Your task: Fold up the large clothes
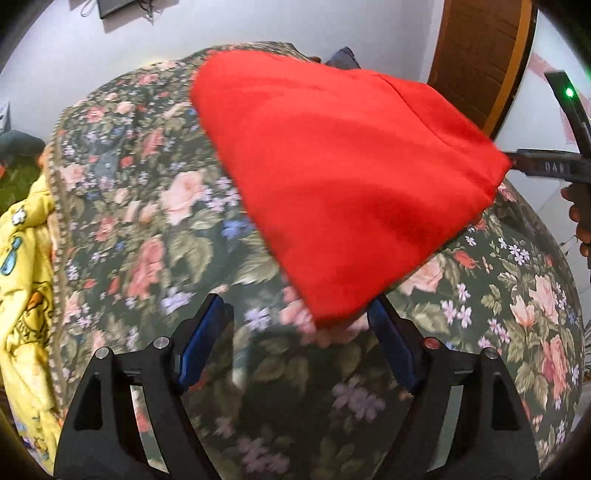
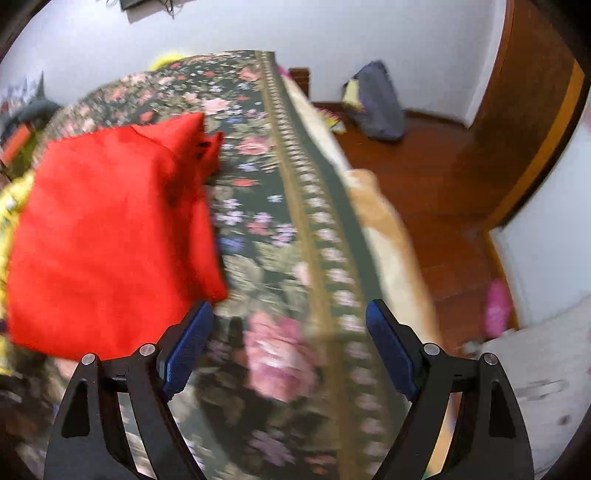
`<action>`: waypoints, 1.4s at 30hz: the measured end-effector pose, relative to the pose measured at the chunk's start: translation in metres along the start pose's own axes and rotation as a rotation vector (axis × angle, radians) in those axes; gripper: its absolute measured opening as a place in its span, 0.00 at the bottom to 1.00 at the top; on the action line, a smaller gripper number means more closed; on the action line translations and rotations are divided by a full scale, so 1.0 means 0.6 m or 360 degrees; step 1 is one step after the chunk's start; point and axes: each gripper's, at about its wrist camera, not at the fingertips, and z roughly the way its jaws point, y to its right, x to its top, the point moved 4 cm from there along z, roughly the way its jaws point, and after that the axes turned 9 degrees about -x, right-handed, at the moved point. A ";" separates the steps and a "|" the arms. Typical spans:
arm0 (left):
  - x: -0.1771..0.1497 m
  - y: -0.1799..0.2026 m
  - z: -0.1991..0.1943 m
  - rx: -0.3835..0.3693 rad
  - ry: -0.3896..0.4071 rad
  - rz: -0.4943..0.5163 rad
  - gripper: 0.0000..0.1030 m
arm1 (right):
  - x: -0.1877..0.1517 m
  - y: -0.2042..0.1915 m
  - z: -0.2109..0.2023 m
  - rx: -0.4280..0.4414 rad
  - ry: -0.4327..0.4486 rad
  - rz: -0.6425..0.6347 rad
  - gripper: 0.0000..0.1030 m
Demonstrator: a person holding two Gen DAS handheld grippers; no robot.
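White walls (image 2: pixel 295 33), wooden floor (image 2: pixel 424 177), floral-covered bed (image 1: pixel 147 229), perhaps a door (image 1: pixel 476 51)

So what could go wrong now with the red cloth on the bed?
1. Both grippers are open and empty. The left gripper has only the tip of the red cloth between its fingers, so closing might catch just one layer, or the flowered bedspread too.
2. The right gripper hangs over bedspread beside the cloth, so it could miss the cloth.
3. The cloth's far corner is bunched, so a fold may turn out lumpy.
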 end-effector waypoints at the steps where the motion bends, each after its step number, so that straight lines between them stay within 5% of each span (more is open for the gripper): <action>1: -0.001 -0.002 -0.009 0.0016 0.0012 -0.0003 0.78 | -0.001 0.001 -0.006 -0.0041 0.0019 -0.0043 0.79; 7: 0.007 -0.025 -0.061 0.0052 0.0100 0.0001 0.78 | 0.002 -0.002 -0.068 -0.0037 0.0182 -0.0168 0.79; 14: 0.050 -0.037 -0.120 0.0028 0.0267 -0.0027 0.78 | 0.047 -0.033 -0.117 0.0136 0.0334 -0.0161 0.81; 22: 0.118 -0.079 -0.094 0.0026 0.0302 -0.0163 0.78 | 0.087 -0.074 -0.082 0.0425 0.0244 -0.0071 0.81; 36: 0.166 -0.123 0.076 -0.0628 0.0050 -0.0686 0.79 | 0.107 -0.112 0.097 0.0811 -0.0241 0.0079 0.81; 42: 0.175 -0.125 0.120 -0.0788 0.0015 -0.0817 0.82 | 0.118 -0.136 0.109 0.0912 -0.0246 0.0032 0.81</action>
